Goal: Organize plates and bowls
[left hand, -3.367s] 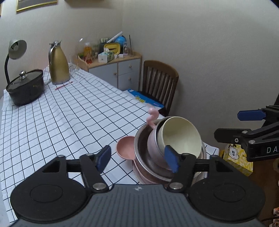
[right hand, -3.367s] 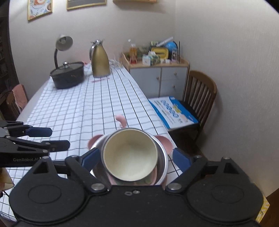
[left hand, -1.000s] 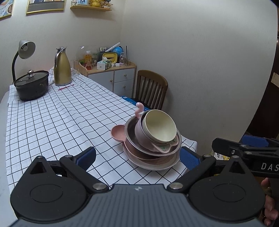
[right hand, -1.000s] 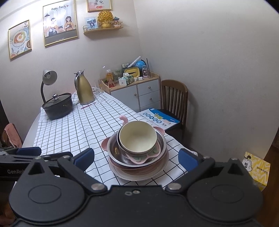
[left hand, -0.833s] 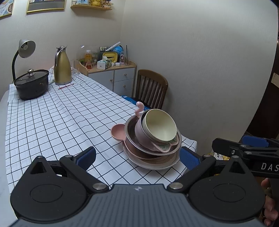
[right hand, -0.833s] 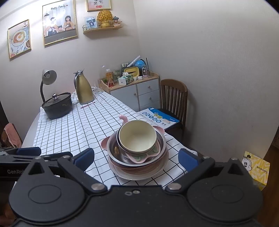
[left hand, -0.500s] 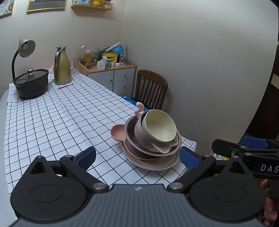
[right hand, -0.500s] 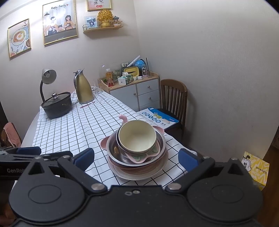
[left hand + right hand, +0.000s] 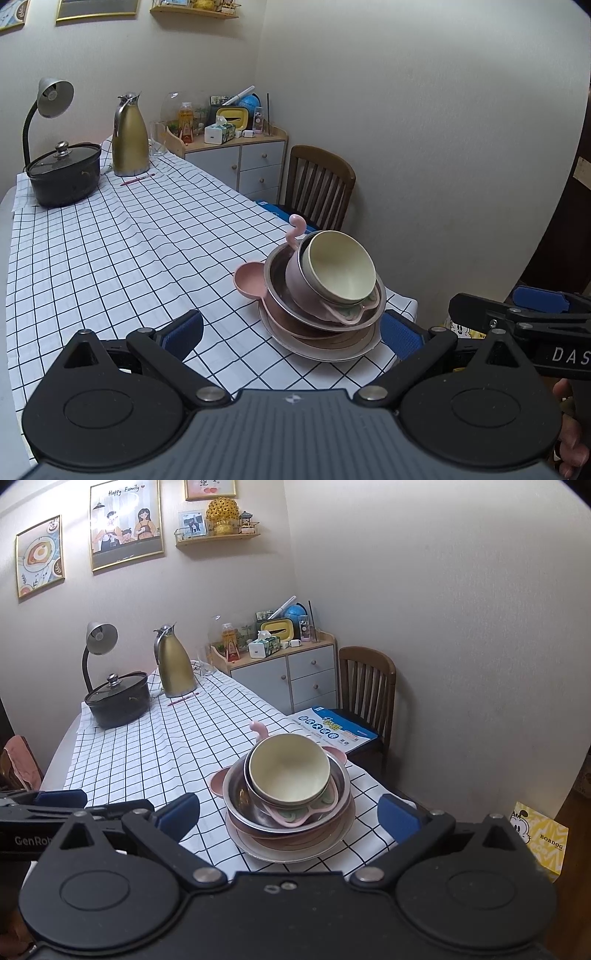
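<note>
A stack of dishes stands near the table's near right corner on the checked cloth. A cream bowl (image 9: 341,269) (image 9: 288,768) leans on top, inside a pink cup-like dish with a curled handle (image 9: 297,225). Under them sit a steel bowl (image 9: 275,291) (image 9: 236,797), a pink eared plate (image 9: 249,278) and a wide bottom plate (image 9: 325,350) (image 9: 280,849). My left gripper (image 9: 291,330) (image 9: 92,802) is open, short of the stack. My right gripper (image 9: 289,812) (image 9: 491,310) is open too, back from the stack, holding nothing.
At the table's far end stand a black lidded pot (image 9: 64,173), a gold jug (image 9: 129,140) and a desk lamp (image 9: 51,99). A wooden chair (image 9: 367,686) with a blue booklet (image 9: 332,729) stands beside the table, a cabinet (image 9: 291,668) behind, a yellow box (image 9: 539,834) on the floor.
Since 3.4 s ago both grippers have drawn back from the stack and opened wider, leaving the cream bowl on top. Over the last second almost nothing has moved.
</note>
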{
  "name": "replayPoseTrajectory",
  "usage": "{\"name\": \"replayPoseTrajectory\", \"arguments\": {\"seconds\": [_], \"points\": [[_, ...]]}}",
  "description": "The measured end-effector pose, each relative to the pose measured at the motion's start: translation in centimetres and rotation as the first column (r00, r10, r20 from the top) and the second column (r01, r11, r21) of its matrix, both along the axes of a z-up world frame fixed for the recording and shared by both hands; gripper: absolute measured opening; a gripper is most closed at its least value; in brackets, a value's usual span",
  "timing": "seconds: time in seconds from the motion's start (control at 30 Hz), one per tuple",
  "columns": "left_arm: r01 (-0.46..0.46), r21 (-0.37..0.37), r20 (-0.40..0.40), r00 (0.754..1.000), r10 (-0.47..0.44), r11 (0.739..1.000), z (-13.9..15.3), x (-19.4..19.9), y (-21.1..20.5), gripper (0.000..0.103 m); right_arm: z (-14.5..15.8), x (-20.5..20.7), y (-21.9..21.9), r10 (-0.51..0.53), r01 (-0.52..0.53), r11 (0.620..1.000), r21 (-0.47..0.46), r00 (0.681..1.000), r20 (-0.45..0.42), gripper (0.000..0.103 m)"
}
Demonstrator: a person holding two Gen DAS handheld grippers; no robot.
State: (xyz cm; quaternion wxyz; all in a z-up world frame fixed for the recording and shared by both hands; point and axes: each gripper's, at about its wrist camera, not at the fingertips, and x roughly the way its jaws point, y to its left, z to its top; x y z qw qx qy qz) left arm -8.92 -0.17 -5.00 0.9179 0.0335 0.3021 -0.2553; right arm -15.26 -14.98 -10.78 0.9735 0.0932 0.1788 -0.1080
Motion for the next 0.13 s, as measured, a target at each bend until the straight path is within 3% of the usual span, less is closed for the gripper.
{"name": "replayPoseTrajectory", "arguments": {"seconds": [0.13], "points": [[-0.007,0.002,0.001,1.0,0.007,1.0,-0.04,0.43,0.22,0.103,0.06,0.39,0.25,0.005,-0.005,1.0,-0.006,1.0,-0.006,0.103]]}}
